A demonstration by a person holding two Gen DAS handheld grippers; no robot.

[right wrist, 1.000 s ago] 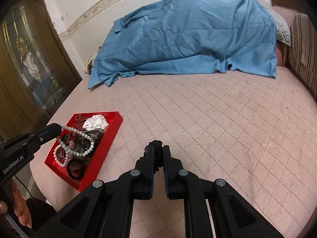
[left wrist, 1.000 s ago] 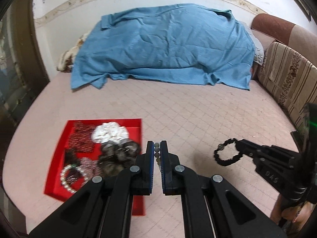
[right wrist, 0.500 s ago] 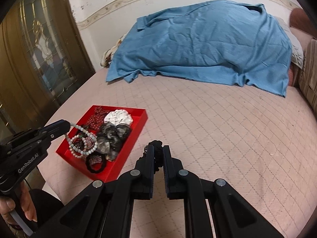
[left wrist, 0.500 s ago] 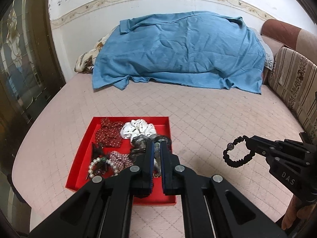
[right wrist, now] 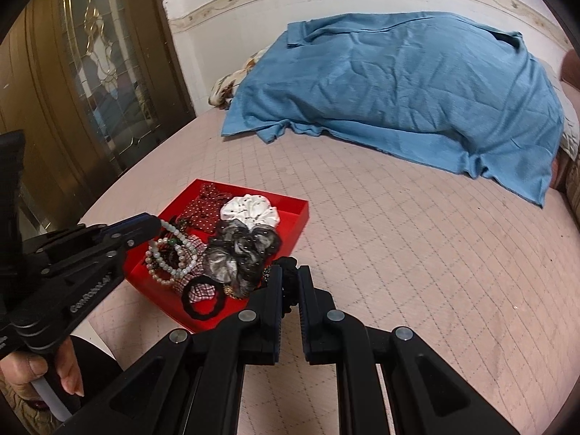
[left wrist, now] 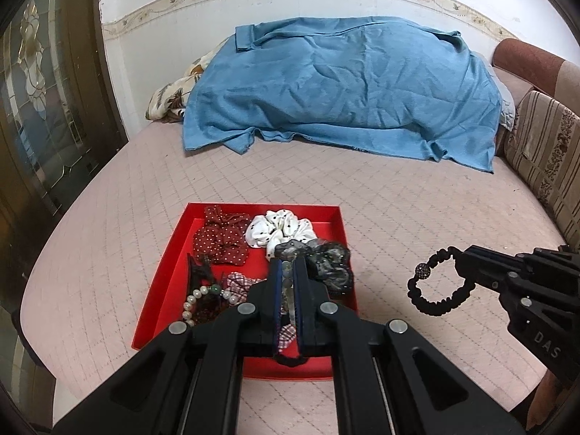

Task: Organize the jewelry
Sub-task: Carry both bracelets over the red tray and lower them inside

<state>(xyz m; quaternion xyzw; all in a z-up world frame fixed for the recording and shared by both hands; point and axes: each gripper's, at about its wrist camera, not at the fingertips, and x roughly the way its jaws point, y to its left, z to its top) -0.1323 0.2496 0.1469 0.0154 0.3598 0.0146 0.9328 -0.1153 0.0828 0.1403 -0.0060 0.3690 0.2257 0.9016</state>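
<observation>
Both bracelets are mid-carry: the left gripper [left wrist: 287, 282] clenches the pearl bracelet [right wrist: 170, 253] over the red tray [left wrist: 163, 282], the right gripper [right wrist: 290, 282] clenches the black bracelet [left wrist: 435, 290] beside it, and lowering comes next.

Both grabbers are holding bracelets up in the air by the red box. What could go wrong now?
The left gripper pinches only a few beads of the pale bead bracelet, so the hanging loop might catch on the scrunchies crowding the red tray.

The right gripper holds the black bracelet by one edge, over the pink bedcover, not the tray. If it slips, it would probably land outside.
</observation>
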